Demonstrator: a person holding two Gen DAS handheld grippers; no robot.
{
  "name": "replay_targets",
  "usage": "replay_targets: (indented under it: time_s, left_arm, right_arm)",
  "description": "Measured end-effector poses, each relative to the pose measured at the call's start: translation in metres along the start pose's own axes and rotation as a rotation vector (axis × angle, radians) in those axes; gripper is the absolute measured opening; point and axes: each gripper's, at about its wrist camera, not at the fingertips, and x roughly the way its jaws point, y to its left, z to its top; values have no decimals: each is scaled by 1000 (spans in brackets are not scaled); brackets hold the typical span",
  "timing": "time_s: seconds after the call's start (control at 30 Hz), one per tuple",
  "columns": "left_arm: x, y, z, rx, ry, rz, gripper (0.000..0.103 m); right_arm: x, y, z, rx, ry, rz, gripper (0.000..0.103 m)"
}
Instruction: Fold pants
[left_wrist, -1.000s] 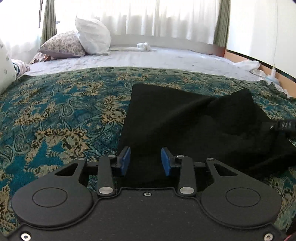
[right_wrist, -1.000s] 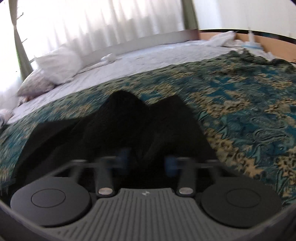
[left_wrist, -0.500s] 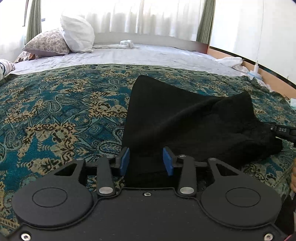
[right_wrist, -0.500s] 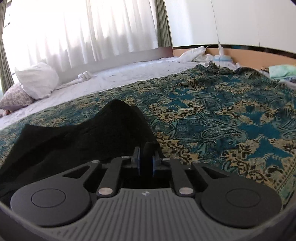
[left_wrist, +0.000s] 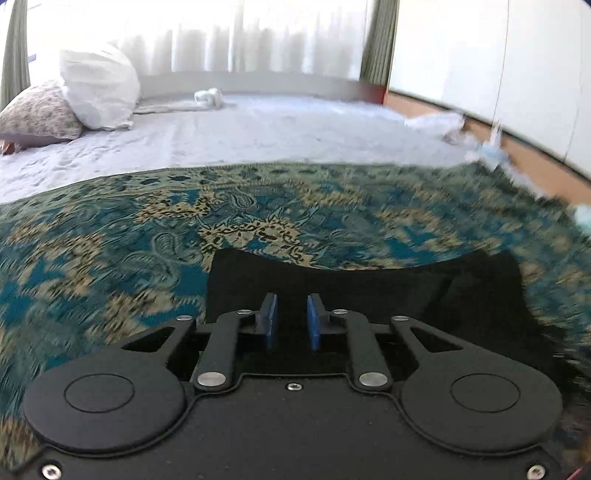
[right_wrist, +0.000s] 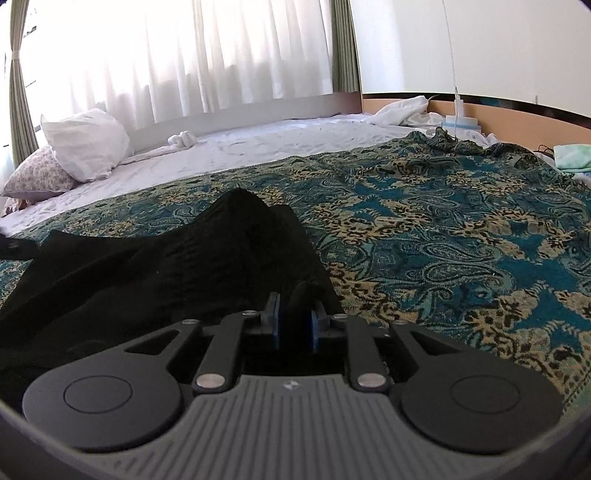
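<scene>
Black pants (left_wrist: 369, 291) lie on the patterned teal bedspread (left_wrist: 110, 243). In the left wrist view my left gripper (left_wrist: 291, 321) sits low over the near part of the pants, its blue pads partly closed with a gap between them; the view is blurred. In the right wrist view my right gripper (right_wrist: 294, 321) is shut on a fold of the pants (right_wrist: 184, 269), which bunch up in a raised ridge ahead of it and spread to the left.
A white pillow (right_wrist: 83, 147) and a patterned pillow (right_wrist: 37, 177) lie at the far left on the white sheet (right_wrist: 258, 144). Rumpled white cloth (right_wrist: 402, 112) and a light green item (right_wrist: 574, 155) lie along the wooden board at the right.
My right gripper closed on the pants' fold and stays shut on it. My left gripper moved forward over the pants, its jaws narrowed a little, and its view has become blurred.
</scene>
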Motion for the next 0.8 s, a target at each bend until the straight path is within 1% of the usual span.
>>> replay_targets:
  time_s: [0.07, 0.1, 0.13, 0.17, 0.2, 0.23, 0.27, 0.33, 0.37, 0.43, 0.5, 0.53, 0.57, 0.6, 0.63, 0.67, 0.7, 0.73, 0.8]
  left_arm:
    - [26, 2, 3, 9, 37, 55, 11]
    - [36, 5, 3, 2, 48, 68, 8]
    - [41, 10, 3, -18, 42, 70, 8]
    - [43, 13, 2, -34, 28, 66, 8]
    - [43, 16, 2, -52, 18, 64, 8]
    - [43, 19, 2, -64, 16, 56, 8]
    - [44, 22, 1, -72, 12, 49, 8]
    - [45, 24, -2, -64, 0, 60, 2]
    - [46, 25, -3, -61, 0, 68, 2]
    - [49, 30, -6, -78, -7, 67, 2]
    - [50, 34, -7, -104, -12, 66, 4]
    - [50, 35, -8, -113, -13, 63, 4]
    - [50, 35, -8, -117, -14, 64, 4]
    - [51, 36, -9, -117, -16, 65, 4]
    - [52, 37, -10, -116, -19, 66, 4]
    - [52, 38, -11, -121, -21, 64, 4]
    - [53, 40, -11, -131, -22, 59, 4]
    - [53, 41, -12, -143, -24, 54, 4]
    - [55, 46, -12, -180, -28, 36, 4]
  right_arm:
    - [-2, -1, 3, -2, 6, 5, 26]
    - [-4, -3, 6, 9, 7, 6, 30]
    - [-8, -7, 9, 25, -1, 4, 48]
    - [-12, -9, 12, 34, -11, -3, 52]
    - [-16, -10, 16, 38, -31, -27, 58]
    - [-20, -12, 23, 35, -60, -47, 61]
    - [-22, -12, 29, 33, -84, -52, 62]
    - [-22, -9, 46, 39, -101, -19, 69]
    - [-17, -5, 55, 32, -92, 20, 71]
    - [0, 7, 69, -1, -48, 95, 83]
    - [28, 23, 76, -48, 24, 143, 87]
    - [42, 31, 77, -66, 55, 144, 87]
    - [57, 38, 77, -84, 87, 139, 87]
    - [69, 43, 76, -98, 107, 134, 79]
    - [76, 46, 73, -104, 116, 130, 50]
    - [81, 47, 71, -92, 127, 131, 35]
    - [83, 45, 71, -69, 119, 108, 28]
    - [80, 41, 70, -53, 95, 106, 23]
    - [74, 36, 68, -50, 51, 76, 23]
